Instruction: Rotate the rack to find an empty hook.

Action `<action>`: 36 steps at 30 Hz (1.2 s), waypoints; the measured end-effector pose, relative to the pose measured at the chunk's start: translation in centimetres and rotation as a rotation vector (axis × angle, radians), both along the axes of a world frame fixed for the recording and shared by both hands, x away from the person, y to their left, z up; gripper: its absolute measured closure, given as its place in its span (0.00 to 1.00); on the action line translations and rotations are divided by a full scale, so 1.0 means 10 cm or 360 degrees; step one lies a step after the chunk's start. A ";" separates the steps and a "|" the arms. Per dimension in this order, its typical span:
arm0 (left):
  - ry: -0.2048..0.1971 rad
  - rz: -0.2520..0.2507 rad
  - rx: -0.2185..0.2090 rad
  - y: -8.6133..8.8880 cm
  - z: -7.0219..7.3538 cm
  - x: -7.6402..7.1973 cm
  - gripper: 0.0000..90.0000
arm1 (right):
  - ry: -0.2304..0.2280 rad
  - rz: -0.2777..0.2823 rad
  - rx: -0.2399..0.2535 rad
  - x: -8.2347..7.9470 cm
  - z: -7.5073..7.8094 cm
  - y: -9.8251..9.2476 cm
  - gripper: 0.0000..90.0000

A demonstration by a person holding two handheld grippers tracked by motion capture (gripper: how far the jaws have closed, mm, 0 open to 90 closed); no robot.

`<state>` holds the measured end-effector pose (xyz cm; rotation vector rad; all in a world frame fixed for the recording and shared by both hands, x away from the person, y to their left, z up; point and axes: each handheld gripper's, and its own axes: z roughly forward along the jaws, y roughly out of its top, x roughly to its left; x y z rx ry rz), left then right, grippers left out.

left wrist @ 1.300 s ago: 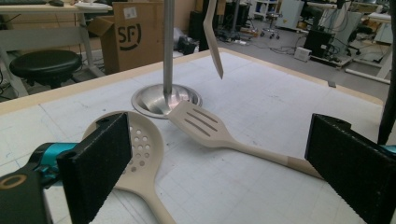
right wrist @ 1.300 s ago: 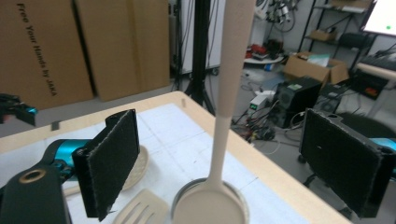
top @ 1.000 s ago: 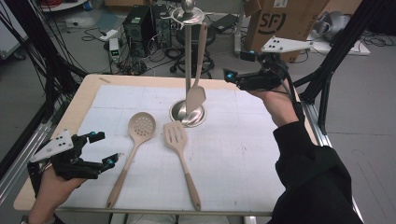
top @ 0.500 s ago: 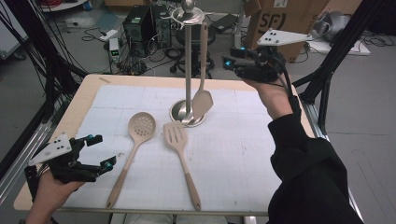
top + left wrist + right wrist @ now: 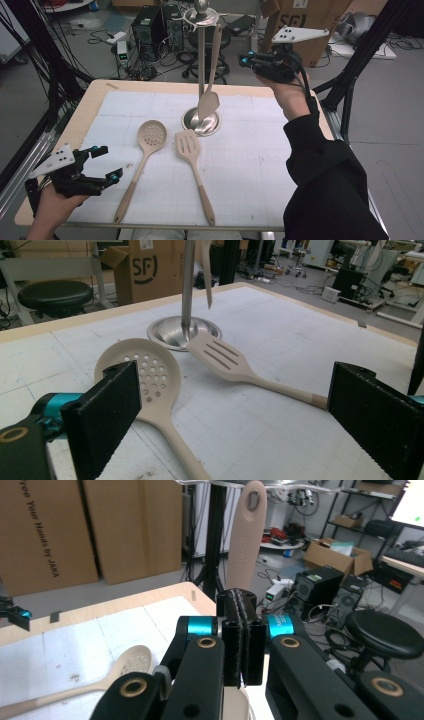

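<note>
A steel stand (image 5: 202, 50) rises from its round base (image 5: 200, 122) at the back middle of the table. A beige spatula (image 5: 209, 102) hangs from its top hook, blade down; its handle (image 5: 245, 540) hangs just beyond my right gripper (image 5: 241, 630). That gripper's jaws have just been closing and now stand shut with nothing between them; it hovers right of the stand top (image 5: 246, 60). A perforated spoon (image 5: 151, 134) and a slotted turner (image 5: 187, 145) lie side by side on the mat. My left gripper (image 5: 109, 162) stands open low at the front left, short of the spoon's bowl (image 5: 145, 372) and the turner (image 5: 225, 360).
A white gridded mat (image 5: 250, 165) covers the wooden table (image 5: 90, 105). Behind the table are cardboard boxes (image 5: 295, 15), computer towers (image 5: 150, 25) and floor cables. Black frame legs (image 5: 350, 90) stand at the table's right side.
My right gripper's jaws have closed and the gripper rose slightly beside the stand top. The hanging spatula swung a little. My left gripper stayed put.
</note>
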<state>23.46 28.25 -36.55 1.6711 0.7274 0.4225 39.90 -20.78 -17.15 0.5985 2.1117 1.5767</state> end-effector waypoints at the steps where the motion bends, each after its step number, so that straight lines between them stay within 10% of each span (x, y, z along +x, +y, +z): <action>1: 0.0001 0.0001 -0.0001 0.01 0.00 0.00 0.09 | 0.0005 0.0017 0.0003 0.02 0.01 0.00 1.00; 10: 0.0011 0.0009 -0.0020 0.04 -0.03 0.02 0.09 | 0.0013 0.0115 0.0007 0.15 0.09 -0.01 1.00; 36: 0.0011 0.0022 -0.0060 0.10 -0.03 0.04 0.09 | -0.0029 0.0025 0.0040 0.35 0.29 0.06 1.00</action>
